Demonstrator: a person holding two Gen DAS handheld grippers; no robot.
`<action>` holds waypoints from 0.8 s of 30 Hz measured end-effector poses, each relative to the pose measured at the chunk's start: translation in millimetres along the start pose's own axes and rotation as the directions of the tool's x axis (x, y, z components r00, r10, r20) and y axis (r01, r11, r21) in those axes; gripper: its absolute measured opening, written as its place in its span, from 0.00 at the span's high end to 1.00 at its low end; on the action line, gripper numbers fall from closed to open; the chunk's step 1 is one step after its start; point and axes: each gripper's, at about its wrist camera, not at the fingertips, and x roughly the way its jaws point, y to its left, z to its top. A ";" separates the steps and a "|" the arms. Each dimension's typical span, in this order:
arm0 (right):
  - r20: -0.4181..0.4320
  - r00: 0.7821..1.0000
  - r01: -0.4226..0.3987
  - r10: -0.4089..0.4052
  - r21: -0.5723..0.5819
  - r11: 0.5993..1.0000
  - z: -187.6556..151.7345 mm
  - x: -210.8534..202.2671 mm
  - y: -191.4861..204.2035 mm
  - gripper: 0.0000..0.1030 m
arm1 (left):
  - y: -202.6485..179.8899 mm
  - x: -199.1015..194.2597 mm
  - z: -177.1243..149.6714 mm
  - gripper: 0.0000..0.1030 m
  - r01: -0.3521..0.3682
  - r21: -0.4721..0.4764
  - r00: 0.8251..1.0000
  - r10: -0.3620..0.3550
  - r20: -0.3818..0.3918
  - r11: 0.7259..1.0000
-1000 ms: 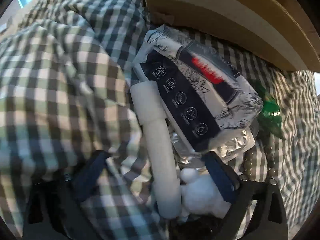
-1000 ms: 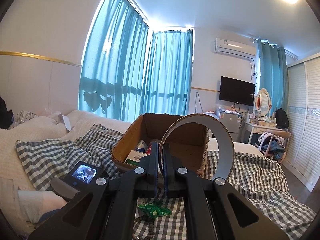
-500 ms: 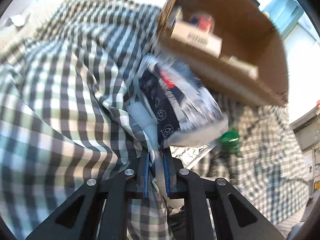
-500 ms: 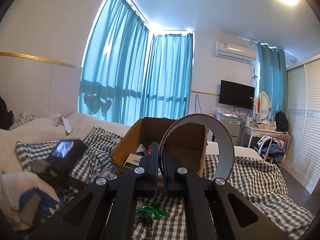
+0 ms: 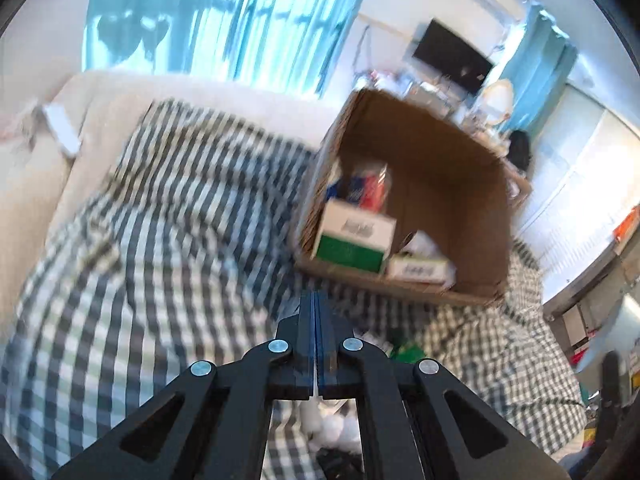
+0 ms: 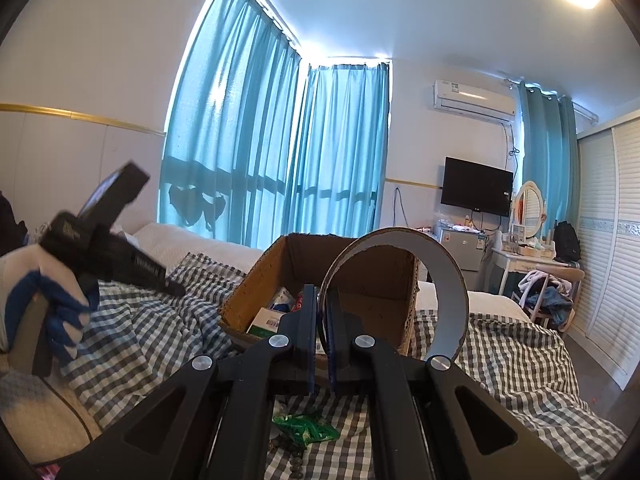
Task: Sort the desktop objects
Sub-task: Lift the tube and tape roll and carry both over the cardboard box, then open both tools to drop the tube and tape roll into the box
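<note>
My left gripper (image 5: 316, 310) is shut, its blue pads pressed together with nothing showing between them. It hangs above the checked cloth (image 5: 160, 240), pointing toward an open cardboard box (image 5: 448, 200). In the right wrist view a gloved hand (image 6: 52, 312) holds that left gripper (image 6: 172, 290) in the air, left of the box (image 6: 360, 264). My right gripper (image 6: 322, 300) is shut on the edge of a grey cardboard ring (image 6: 452, 280), held upright in front of the box. A white-and-green carton (image 5: 352, 240) and a small white carton (image 5: 420, 268) lie inside the box.
A green wrapper (image 6: 304, 432) and a string of dark beads (image 6: 296, 456) lie on the checked cloth (image 6: 140, 332) below my right gripper. White fluffy items (image 5: 332, 428) sit under my left gripper. Curtains, a television and a dressing table stand beyond the bed.
My left gripper went from wide open to shut and rose, tilting up off the printed packet and white tube, which are out of view now. The right gripper and its ring stayed put.
</note>
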 end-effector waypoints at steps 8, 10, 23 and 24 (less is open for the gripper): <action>0.018 1.000 0.019 -0.018 -0.010 1.000 16.2 20.5 -9.0 0.97 | -52.2 -22.7 37.4 1.00 0.053 0.152 0.991 -0.071 0.116 0.987; 0.018 1.000 0.016 -0.016 -0.008 1.000 19.2 28.1 -12.1 0.97 | -61.7 -20.5 46.6 1.00 0.057 0.186 0.988 -0.082 0.130 0.981; 0.049 0.999 -0.004 0.005 -0.018 1.000 37.0 79.1 -19.1 0.97 | -12.7 167.1 -69.6 0.72 -0.167 0.221 0.907 0.237 -0.348 0.961; 0.053 0.999 -0.004 0.005 -0.014 1.000 39.4 82.8 -20.4 0.97 | -3.7 176.1 -76.2 0.72 -0.177 0.203 0.896 0.243 -0.372 0.963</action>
